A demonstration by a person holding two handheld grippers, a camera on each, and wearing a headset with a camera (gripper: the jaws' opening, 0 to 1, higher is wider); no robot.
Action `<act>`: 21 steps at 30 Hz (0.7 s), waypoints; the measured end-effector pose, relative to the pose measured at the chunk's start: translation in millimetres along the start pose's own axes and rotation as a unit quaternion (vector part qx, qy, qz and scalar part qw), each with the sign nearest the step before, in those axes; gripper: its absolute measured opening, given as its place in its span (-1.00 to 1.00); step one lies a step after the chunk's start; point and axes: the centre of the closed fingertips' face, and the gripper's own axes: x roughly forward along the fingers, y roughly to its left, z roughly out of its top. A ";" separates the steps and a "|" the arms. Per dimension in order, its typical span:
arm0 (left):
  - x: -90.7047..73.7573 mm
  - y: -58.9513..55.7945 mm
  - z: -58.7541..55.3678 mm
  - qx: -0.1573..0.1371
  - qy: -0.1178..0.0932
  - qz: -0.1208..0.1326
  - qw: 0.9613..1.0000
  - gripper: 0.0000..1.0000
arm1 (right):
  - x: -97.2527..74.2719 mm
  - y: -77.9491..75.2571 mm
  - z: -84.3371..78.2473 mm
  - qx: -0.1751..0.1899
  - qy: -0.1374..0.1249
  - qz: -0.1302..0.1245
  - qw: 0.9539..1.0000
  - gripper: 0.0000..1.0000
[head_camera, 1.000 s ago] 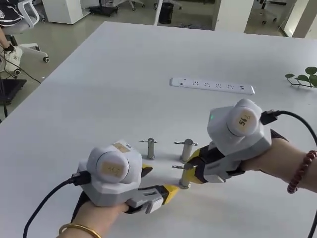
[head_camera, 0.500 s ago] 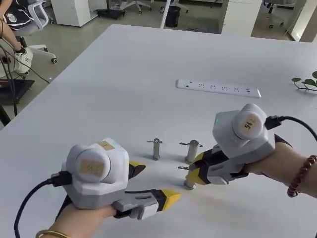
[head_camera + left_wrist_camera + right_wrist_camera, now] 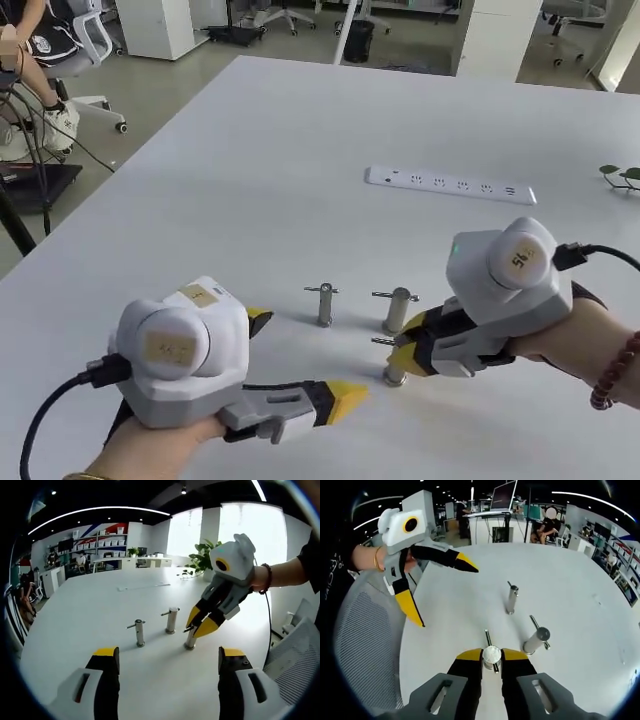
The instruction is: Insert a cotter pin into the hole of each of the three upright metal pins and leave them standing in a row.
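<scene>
Three upright metal pins stand close together on the white table (image 3: pixel 230 170). Both the left pin (image 3: pixel 324 303) and the middle pin (image 3: pixel 397 311) carry a cotter pin through the top. At the top of the nearest pin (image 3: pixel 395 376), my right gripper (image 3: pixel 408 352) is shut on a cotter pin (image 3: pixel 382 341) that sticks out to the left. In the right gripper view, the jaws (image 3: pixel 491 656) flank that pin's round head, and the cotter pin (image 3: pixel 488 639) runs between them. My left gripper (image 3: pixel 301 356) is open and holds nothing, a little left of the pins (image 3: pixel 169 652).
A white power strip (image 3: pixel 450 185) lies farther back on the table. A green plant sprig (image 3: pixel 625 175) is at the right edge. Office chairs and a seated person are beyond the table's left edge.
My left gripper has drawn back to the left, away from the pins, with its jaws open. The right gripper has stayed at the nearest pin. The head view has shifted.
</scene>
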 end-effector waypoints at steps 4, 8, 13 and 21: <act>-2.2 3.0 2.4 0.005 -0.005 0.006 1.000 0.71 | -4.6 -4.9 -3.3 0.001 0.002 -0.005 1.000 -0.84; -2.5 6.4 0.9 0.007 0.000 0.011 1.000 0.81 | -10.6 -14.1 -6.2 0.002 0.000 -0.013 1.000 -0.84; -2.1 6.6 3.6 -0.007 -0.008 0.010 1.000 0.98 | -18.5 -25.1 -10.7 0.002 -0.002 -0.022 1.000 -0.84; -3.0 8.3 5.8 -0.006 -0.011 0.014 1.000 0.99 | -26.8 -37.1 -22.1 -0.003 0.009 -0.037 0.999 -0.84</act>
